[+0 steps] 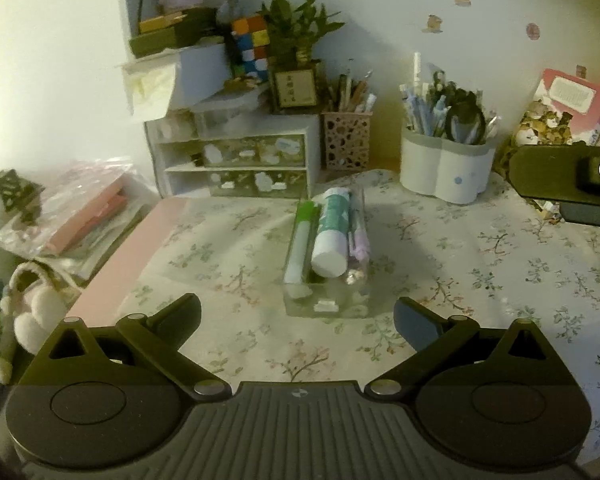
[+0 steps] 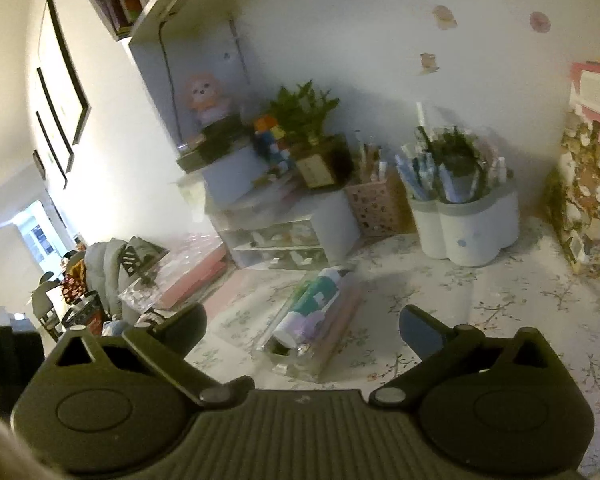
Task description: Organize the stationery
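Left gripper (image 1: pixel 298 318) fingers spread wide, holding nothing, just short of clear tray (image 1: pixel 326 300). Right gripper (image 2: pixel 303 326) likewise wide, empty.

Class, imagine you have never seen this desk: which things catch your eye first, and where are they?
A clear tray sits mid-table, holding a glue stick between a green pen and a purple pen. Behind it stand a white pen pot and a drawer unit topped by a Rubik's cube. Both grippers are open, holding nothing.
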